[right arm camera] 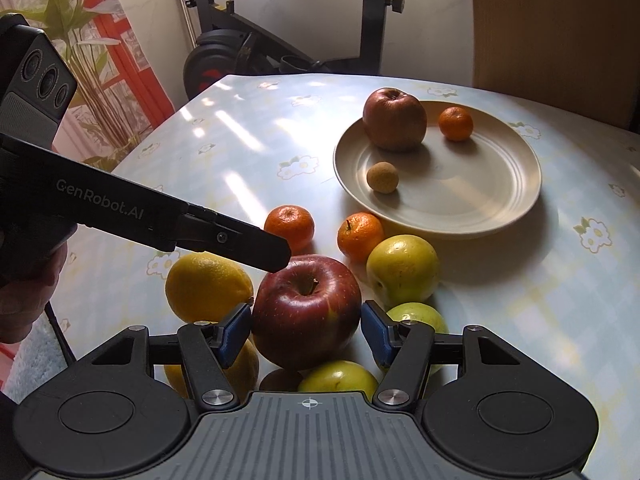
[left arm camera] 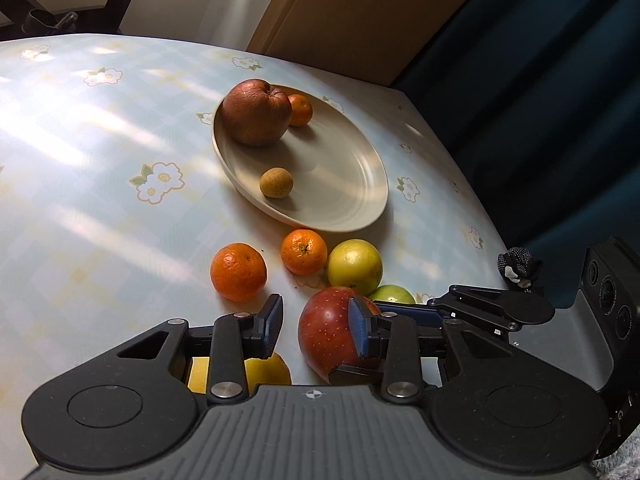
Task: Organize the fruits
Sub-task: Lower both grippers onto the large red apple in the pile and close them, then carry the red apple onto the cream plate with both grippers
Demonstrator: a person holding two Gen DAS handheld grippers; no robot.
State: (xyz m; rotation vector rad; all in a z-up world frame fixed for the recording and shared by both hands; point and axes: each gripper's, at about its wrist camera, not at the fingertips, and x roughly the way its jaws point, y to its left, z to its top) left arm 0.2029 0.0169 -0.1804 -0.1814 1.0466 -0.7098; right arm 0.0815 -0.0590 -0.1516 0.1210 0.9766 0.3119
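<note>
A beige plate (left arm camera: 344,184) (right arm camera: 480,200) holds a brown-red apple (left arm camera: 256,114) (right arm camera: 394,118), a small tangerine (left arm camera: 301,110) (right arm camera: 455,123) and a small tan fruit (left arm camera: 276,183) (right arm camera: 382,176). A red apple (right arm camera: 306,314) (left arm camera: 326,332) lies on the table among two tangerines (right arm camera: 289,227) (right arm camera: 360,236), yellow-green apples (right arm camera: 402,270) and a lemon (right arm camera: 208,286). My right gripper (right arm camera: 306,334) is open with a finger on each side of the red apple. My left gripper (left arm camera: 316,326) is open just left of that apple, its right finger over the apple's top.
The table (left arm camera: 100,152) has a pale floral cloth; its right edge runs near a dark curtain (left arm camera: 540,100). An exercise bike (right arm camera: 248,52) and a plant (right arm camera: 80,40) stand beyond the far edge. More green apples (right arm camera: 340,378) and another lemon (right arm camera: 240,368) lie under my right gripper.
</note>
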